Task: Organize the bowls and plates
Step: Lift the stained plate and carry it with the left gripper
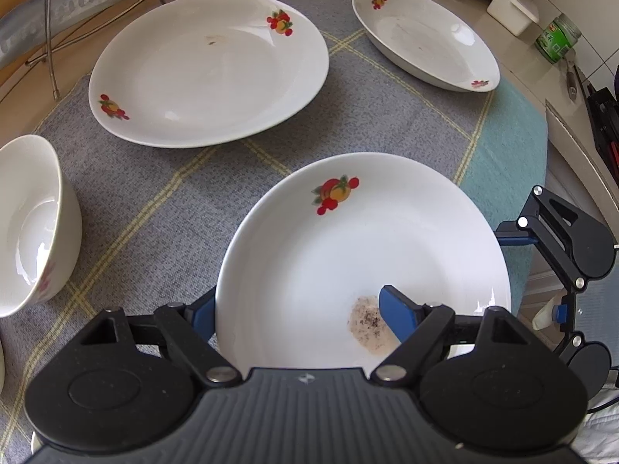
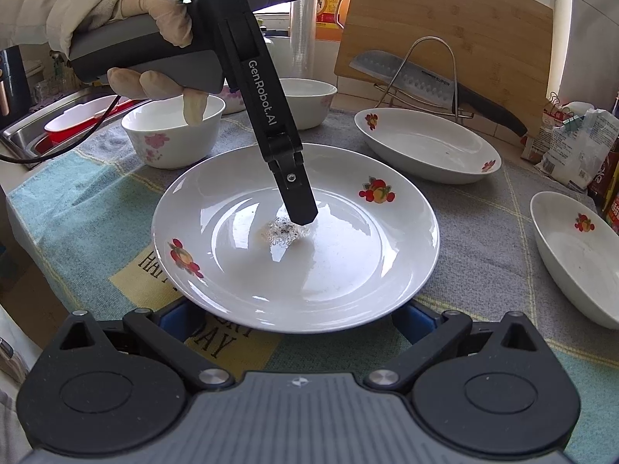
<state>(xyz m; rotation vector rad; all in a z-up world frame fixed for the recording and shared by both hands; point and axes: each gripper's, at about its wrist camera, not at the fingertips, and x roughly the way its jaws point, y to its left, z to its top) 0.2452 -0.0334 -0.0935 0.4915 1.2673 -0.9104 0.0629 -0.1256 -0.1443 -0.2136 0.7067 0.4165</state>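
Plate (image 1: 348, 239) rim between left hand-held gripper (image 1: 298, 313) fingers, bare cloth (image 1: 154, 193) beside

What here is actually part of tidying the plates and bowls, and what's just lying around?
Part of the job: stained plate, large plate, oval dish, bowl.
Lying about: knife, cutting board, green-labelled jar, white box.

White fruit-print plate (image 2: 348, 263) with dirty smear at centre, flat on cloth; two more plates, bowls nearby.
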